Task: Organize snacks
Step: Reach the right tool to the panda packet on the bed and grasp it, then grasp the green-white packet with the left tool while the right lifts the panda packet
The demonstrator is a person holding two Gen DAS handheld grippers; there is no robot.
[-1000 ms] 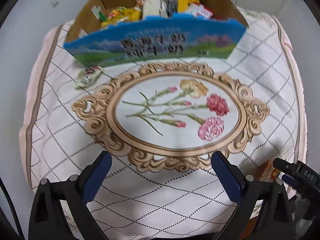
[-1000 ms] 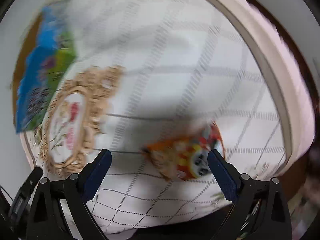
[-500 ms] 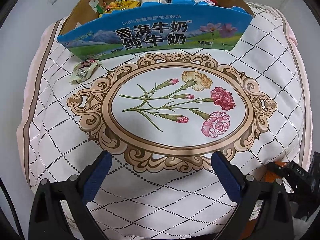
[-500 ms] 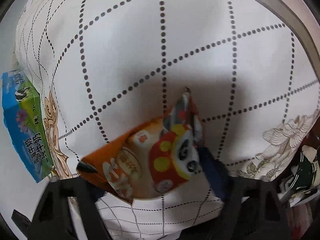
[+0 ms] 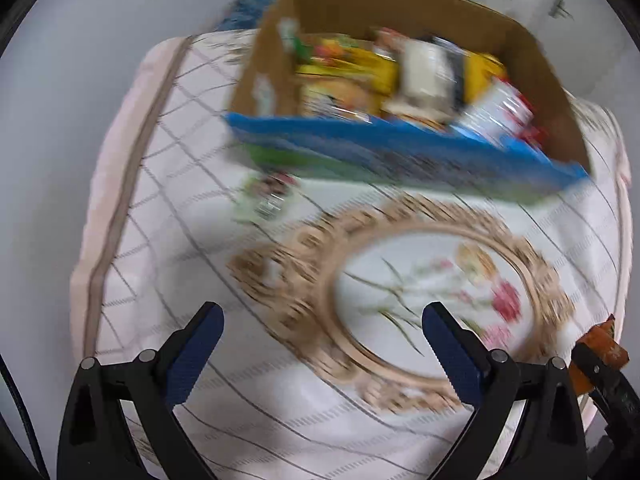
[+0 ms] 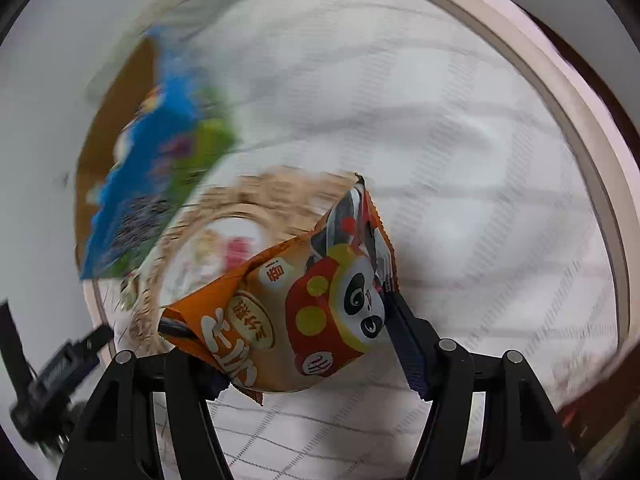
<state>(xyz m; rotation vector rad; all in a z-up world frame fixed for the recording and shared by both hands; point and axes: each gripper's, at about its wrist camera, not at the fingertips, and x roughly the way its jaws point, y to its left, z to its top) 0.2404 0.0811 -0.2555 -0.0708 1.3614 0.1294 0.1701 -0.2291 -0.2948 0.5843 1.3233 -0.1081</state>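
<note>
Orange panda-print snack packet (image 6: 304, 312) is clamped by right gripper (image 6: 308, 344); left gripper (image 5: 320, 344) is held apart, cardboard snack box (image 5: 400, 80) at 12 o'clock

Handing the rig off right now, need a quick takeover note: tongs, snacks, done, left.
Right tongs: shut on the orange panda snack bag, lifted over the tablecloth.
Left tongs: open, holding nothing, over the tablecloth.
Cardboard box with the blue front sits at the far side of the table, already holding several snack packs.
One small wrapped snack lies on the cloth just in front of the box's left end.
Done: most snacks boxed, panda bag picked up.
Left: drop the panda bag in the box, then likely fetch the small wrapped snack. Both views are blurred.
</note>
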